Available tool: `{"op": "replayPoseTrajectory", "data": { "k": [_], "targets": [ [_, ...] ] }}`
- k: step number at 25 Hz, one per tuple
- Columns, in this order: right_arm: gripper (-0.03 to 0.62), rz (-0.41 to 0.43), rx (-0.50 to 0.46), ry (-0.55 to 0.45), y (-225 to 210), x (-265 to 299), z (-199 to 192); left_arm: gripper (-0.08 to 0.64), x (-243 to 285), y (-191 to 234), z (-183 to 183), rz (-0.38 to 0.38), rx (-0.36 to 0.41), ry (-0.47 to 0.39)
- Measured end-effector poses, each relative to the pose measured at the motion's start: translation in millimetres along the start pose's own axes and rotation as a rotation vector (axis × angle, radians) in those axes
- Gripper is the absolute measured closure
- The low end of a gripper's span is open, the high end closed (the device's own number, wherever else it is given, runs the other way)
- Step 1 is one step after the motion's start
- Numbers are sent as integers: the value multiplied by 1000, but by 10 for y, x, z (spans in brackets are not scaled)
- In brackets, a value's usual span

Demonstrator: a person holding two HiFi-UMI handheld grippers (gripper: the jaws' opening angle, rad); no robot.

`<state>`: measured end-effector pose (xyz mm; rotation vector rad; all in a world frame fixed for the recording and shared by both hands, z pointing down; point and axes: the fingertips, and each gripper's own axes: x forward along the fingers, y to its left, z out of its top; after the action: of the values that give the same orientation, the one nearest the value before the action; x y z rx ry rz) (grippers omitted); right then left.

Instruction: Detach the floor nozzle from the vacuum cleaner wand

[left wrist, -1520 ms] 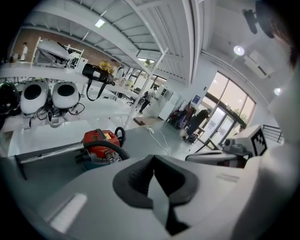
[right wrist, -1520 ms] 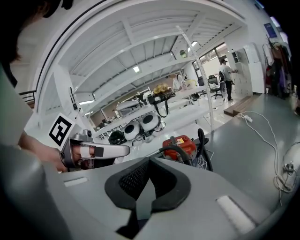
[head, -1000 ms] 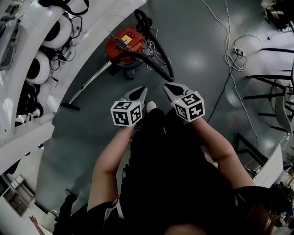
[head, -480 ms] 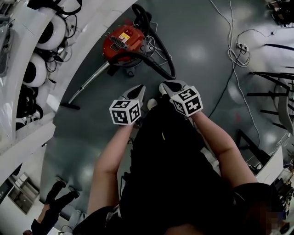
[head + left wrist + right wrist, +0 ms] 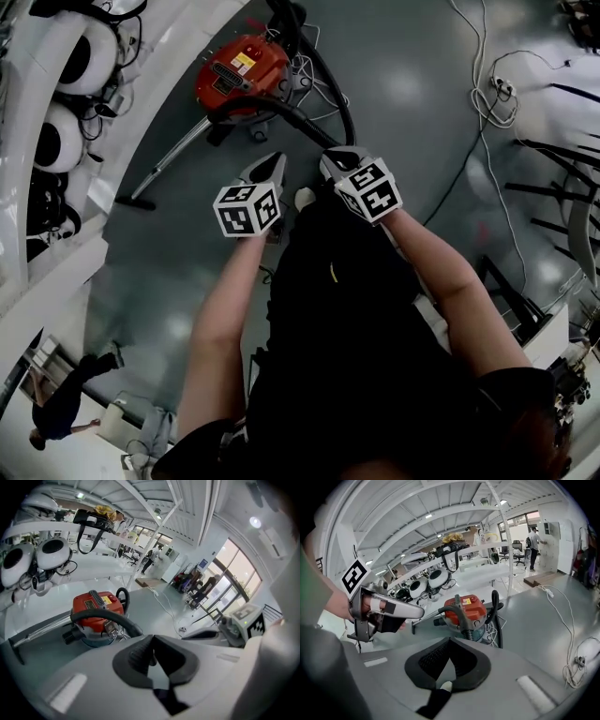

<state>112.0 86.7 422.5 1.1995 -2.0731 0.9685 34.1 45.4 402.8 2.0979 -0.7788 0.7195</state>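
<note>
Lining the upper left of the head view were white dome-shaped units (image 5: 58, 141) with round black faces, set along a curved white bench (image 5: 37, 272); at lower left a person in dark clothes (image 5: 61, 408) stood on the floor. Right of the bench, on the smooth grey floor (image 5: 412, 56), lay the floor nozzle (image 5: 131, 202), a flat dark bar joined to the slim silvery wand (image 5: 176, 157). The wand slanted up to the glossy red canister (image 5: 239, 73) at top centre. A thick black hose (image 5: 281, 105) arced from the canister toward mid-frame, lying between it and the two grippers. The left gripper (image 5: 272, 161) and right gripper (image 5: 337, 157) sat side by side at centre. Each had its dark ridged pads pressed together on nothing, and both were well apart from the nozzle. At upper right, thin white cables (image 5: 480, 66) looped across the floor to a power strip (image 5: 503, 87).
</note>
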Motion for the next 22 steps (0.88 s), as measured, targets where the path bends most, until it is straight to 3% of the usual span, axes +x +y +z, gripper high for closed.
{"op": "replayPoseTrajectory", "data": {
  "k": [5,14,22],
  "targets": [
    [595,39,-3,25,-114,161,-98,551,234,73,-38,24,14,7],
    [595,60,3,52,-332,498,-282,551,608,326,-280,74,-44,28],
    [594,78,-48,44,-434,814,-368,551,872,561,-267,115,-99,-36]
  ]
}}
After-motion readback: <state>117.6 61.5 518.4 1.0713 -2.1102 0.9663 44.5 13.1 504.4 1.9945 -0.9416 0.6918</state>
